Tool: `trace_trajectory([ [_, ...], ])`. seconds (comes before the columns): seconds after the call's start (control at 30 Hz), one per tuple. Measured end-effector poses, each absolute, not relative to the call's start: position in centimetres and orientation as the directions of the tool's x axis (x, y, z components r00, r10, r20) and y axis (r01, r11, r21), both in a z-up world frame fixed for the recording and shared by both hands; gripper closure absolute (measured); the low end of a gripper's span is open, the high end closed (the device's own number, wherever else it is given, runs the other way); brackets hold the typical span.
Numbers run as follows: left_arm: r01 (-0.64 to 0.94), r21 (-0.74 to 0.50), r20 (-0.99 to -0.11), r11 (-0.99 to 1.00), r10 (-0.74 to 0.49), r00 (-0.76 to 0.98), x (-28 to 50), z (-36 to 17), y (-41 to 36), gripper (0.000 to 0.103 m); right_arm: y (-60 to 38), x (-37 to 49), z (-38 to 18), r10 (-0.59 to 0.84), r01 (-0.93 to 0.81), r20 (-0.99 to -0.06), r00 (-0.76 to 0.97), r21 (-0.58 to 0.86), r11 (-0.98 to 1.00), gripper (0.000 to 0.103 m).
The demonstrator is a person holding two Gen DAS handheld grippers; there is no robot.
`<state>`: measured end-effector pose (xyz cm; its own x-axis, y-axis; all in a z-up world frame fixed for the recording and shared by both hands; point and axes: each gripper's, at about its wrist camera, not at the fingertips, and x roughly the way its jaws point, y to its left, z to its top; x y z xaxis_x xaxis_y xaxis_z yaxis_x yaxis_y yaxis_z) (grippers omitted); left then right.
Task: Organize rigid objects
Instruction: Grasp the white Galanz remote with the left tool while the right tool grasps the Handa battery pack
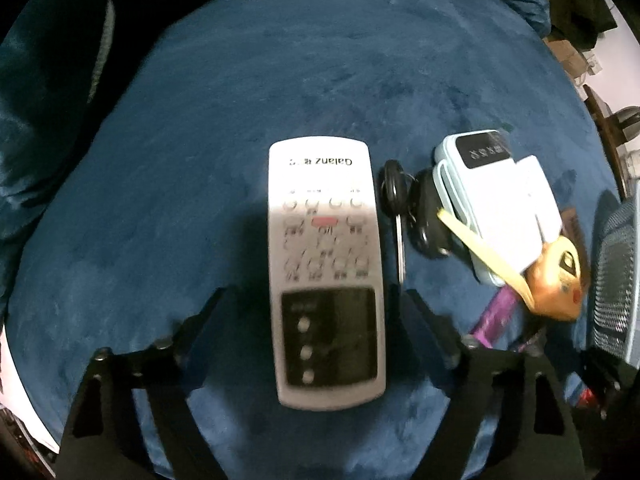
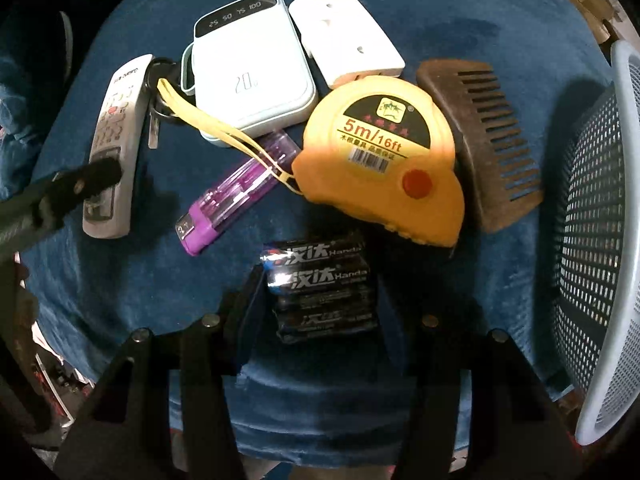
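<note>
A deep blue plush cloth (image 2: 132,288) covers the surface, soft and napped, and at its right edge stands a pale blue perforated plastic basket (image 2: 592,248), probably where the hard things are meant to go. Next in size, a long grey-white plastic remote control (image 1: 326,272) lies flat directly under the left gripper (image 1: 316,300), its long axis running along the line of the fingers, so the jaws straddle its narrow width; they stand partly open with a gap on each side, gripping nothing yet. A chunky yellow plastic tape measure (image 2: 380,160) leans against a dark brown wooden comb (image 2: 488,140), with a pale blue power bank (image 2: 248,80) and a white plastic adapter (image 2: 344,40) behind it. A translucent purple lighter (image 2: 236,192) lies aslant nearby. Smallest of the task's things, a shrink-wrapped black pack of batteries (image 2: 324,292) sits between the right gripper (image 2: 320,312) fingers, its cells crosswise to them; the jaws are half open and hug its ends, though I cannot tell whether the pads press. A black key bunch (image 1: 400,200) lies beside the remote.
</note>
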<state>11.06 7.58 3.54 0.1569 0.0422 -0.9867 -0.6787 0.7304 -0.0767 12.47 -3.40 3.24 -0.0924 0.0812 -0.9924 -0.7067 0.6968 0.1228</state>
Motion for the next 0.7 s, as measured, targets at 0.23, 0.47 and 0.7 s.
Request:
trace_trajectory([
  [0.23, -0.654, -0.057, -0.985, 0.754, 0.063, 0.158, 10.5, 2.8, 7.4, 0.045, -3.4, 12.7, 3.1, 0.089, -0.701, -0.991, -0.103, 0.136, 0.700, 0.048],
  [0.47, -0.661, -0.079, -0.987, 0.746, 0.033, 0.156, 6.8, 3.0, 5.9, 0.045, -3.8, 13.8, 3.2, 0.097, -0.699, -0.989, -0.110, 0.147, 0.700, 0.048],
  [0.7, -0.658, -0.109, -0.986, 0.745, 0.006, 0.170, 6.6, 1.8, 8.2, 0.045, -3.5, 13.1, 3.3, 0.079, -0.714, -0.993, -0.092, 0.122, 0.690, 0.049],
])
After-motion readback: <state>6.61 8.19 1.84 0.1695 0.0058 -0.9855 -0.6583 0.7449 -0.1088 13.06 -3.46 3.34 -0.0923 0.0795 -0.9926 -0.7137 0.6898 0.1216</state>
